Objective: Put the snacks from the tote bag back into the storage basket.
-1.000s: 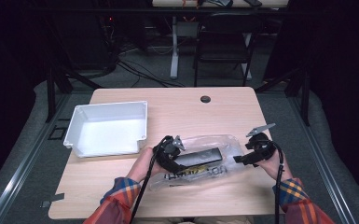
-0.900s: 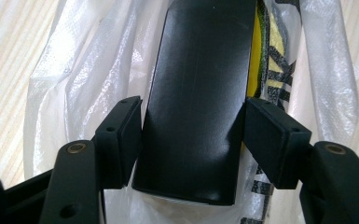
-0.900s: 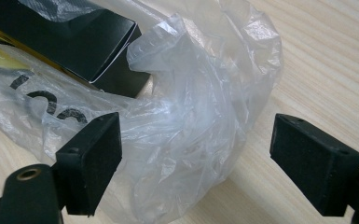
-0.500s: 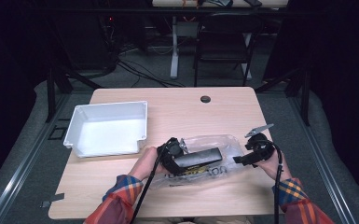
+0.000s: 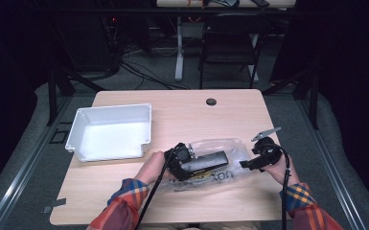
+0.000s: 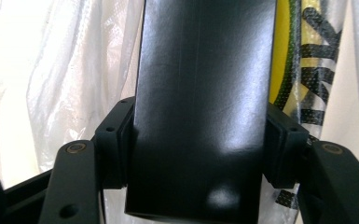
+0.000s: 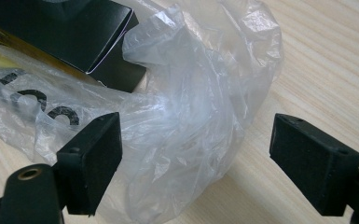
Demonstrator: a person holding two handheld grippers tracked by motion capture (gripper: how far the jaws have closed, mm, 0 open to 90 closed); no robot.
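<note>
A long black box (image 5: 210, 160) lies across a clear plastic bag (image 5: 223, 145) with black and yellow print, at the table's front middle. My left gripper (image 5: 191, 165) is shut on the box's near end. In the left gripper view both pads (image 6: 116, 140) press the sides of the box (image 6: 200, 84), with the bag (image 6: 60, 70) beneath. My right gripper (image 5: 246, 164) is at the bag's right end. In the right gripper view it (image 7: 196, 163) stands open around the crumpled bag (image 7: 200, 93) without pressing it. The box's far corner (image 7: 74, 32) is beyond. Whether that end is inside the bag I cannot tell.
A white empty tray (image 5: 76, 132) stands at the table's left, just beyond the left hand. A small dark round hole (image 5: 211, 101) sits near the table's far edge. Bare wood (image 5: 220, 120) lies between the bag and that edge. Chairs and cables are on the floor behind.
My left gripper has edged slightly to the right with the black box in it. The right gripper has stayed where it was.
</note>
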